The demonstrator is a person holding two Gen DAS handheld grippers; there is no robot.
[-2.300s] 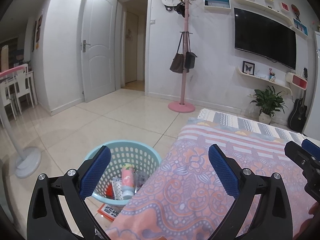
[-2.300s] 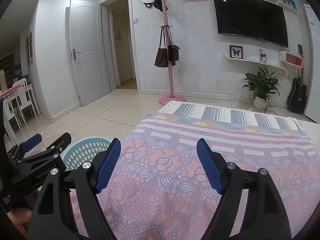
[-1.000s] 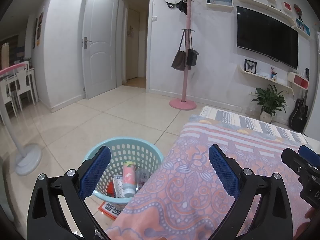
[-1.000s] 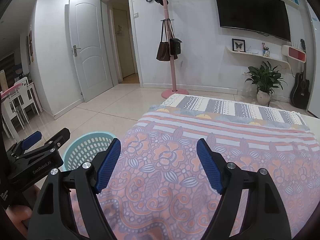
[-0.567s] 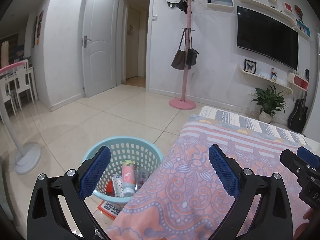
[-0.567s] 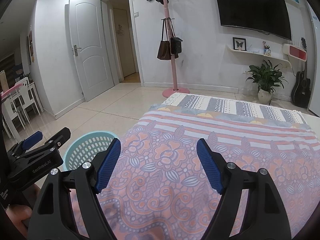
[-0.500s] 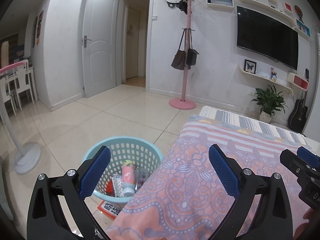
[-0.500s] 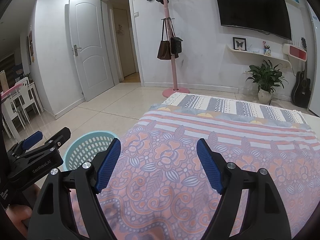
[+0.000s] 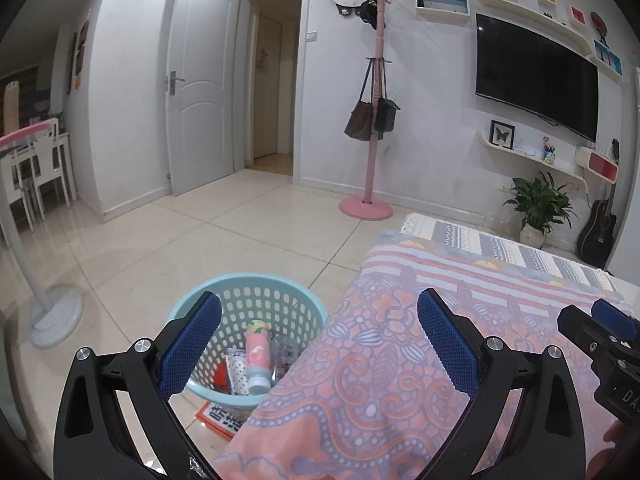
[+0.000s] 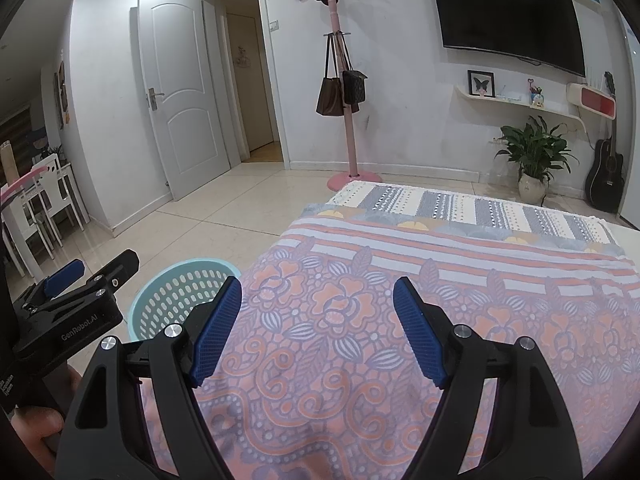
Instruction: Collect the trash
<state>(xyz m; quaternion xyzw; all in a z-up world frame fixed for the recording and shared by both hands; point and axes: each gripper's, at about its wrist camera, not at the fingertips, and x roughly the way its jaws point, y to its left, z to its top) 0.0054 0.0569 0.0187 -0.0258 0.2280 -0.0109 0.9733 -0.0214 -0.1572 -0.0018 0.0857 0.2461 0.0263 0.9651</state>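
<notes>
1. Here, the left gripper [image 9: 319, 334] hangs with its two blue-padded fingers spread wide and nothing between them; it looks over the left edge of the bed [image 9: 400, 380] and down to the basket [image 9: 240, 284].
2. The right gripper [image 10: 317, 320] is level above the bed, its fingers also spread wide and holding nothing.
3. Each gripper shows at the edge of the other's view, so they are side by side, not touching.
4. The bed has a cover with pink and purple flowers, and stripes at the far end.
5. The floor [image 9: 168, 248] is of pale shiny tiles. On the far wall hangs a television [image 9: 536, 84], with a plant [image 9: 538, 204] and a guitar [image 9: 598, 232] below it. A pink coat stand [image 9: 374, 120] carries two bags, and a white door [image 9: 200, 92] stands beside an open doorway.
6. The basket is light blue plastic with holes in its wall, and it stands on the floor just beside the bed.
7. The trash lies inside the basket: a pink tube [image 9: 258, 356] with a pale cap, a dotted white packet [image 9: 236, 372], something red and a clear wrapper.
8. A red and white printed paper [image 9: 224, 418] lies on the floor, partly under the basket.
</notes>
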